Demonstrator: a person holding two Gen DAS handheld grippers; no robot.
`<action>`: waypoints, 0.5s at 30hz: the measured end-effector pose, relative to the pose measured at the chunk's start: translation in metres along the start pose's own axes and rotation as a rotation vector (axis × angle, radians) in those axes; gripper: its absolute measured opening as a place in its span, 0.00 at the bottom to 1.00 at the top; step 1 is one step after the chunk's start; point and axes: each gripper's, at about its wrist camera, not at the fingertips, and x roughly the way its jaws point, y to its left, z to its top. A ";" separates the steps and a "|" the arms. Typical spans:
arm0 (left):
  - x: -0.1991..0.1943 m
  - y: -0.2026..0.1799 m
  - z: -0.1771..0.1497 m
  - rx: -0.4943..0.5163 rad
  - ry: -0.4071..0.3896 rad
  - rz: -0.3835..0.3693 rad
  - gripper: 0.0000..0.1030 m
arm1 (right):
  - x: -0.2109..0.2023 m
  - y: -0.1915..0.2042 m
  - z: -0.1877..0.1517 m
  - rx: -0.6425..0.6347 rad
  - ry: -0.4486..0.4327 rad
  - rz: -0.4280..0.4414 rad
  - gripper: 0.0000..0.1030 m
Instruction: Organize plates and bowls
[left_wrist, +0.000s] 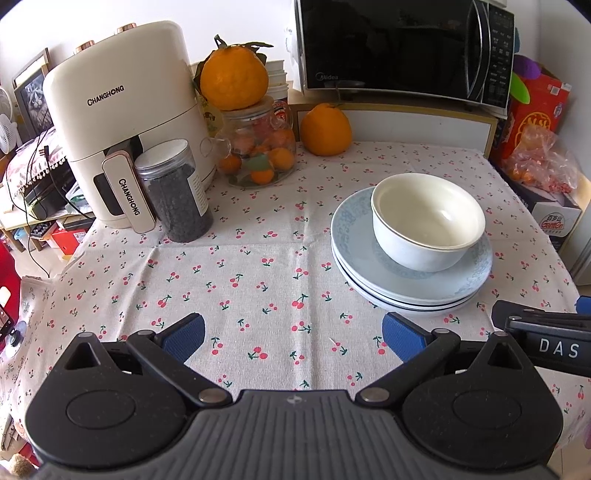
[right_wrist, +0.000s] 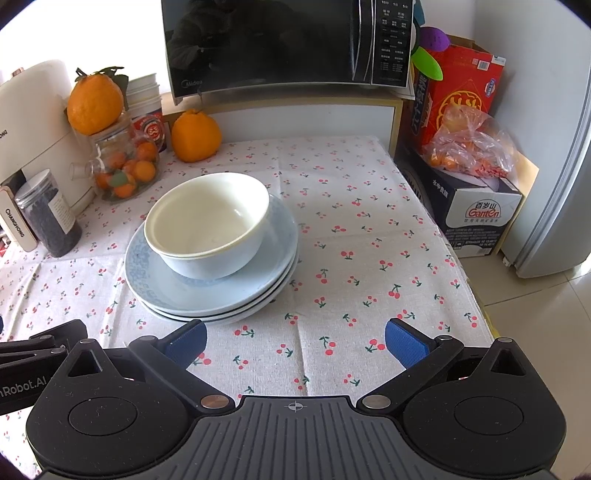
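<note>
The round white bowls (right_wrist: 207, 229), nested and sitting on the pale blue round plates (right_wrist: 210, 291) at 11 o'clock from the right tongs (right_wrist: 295, 345), look neatly stacked, so both tongs, the left tongs (left_wrist: 293, 341) too, hang wide apart over the cherry-cloth surface (right_wrist: 369, 258) and should go slow.

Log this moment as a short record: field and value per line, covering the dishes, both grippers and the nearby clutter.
surface: table under a cherry-print cloth
plates: pale blue stack, at least three rims showing
bowl: white bowl, upright on the top plate, seemingly two nested
left gripper: open, empty, short of the stack
right gripper: open, empty, stack ahead to its left
behind: microwave, air fryer, jar of dark contents, glass jar of small oranges
loose fruit: large orange on the cloth
</note>
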 end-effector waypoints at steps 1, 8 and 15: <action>0.000 0.000 0.000 0.001 0.000 0.000 1.00 | 0.000 0.000 0.000 0.000 0.000 0.000 1.00; 0.000 -0.001 0.000 0.003 0.000 0.000 1.00 | 0.000 -0.001 0.000 -0.002 0.000 0.000 1.00; -0.001 -0.002 0.000 0.003 0.000 0.001 1.00 | 0.000 -0.001 0.000 -0.002 0.000 0.000 1.00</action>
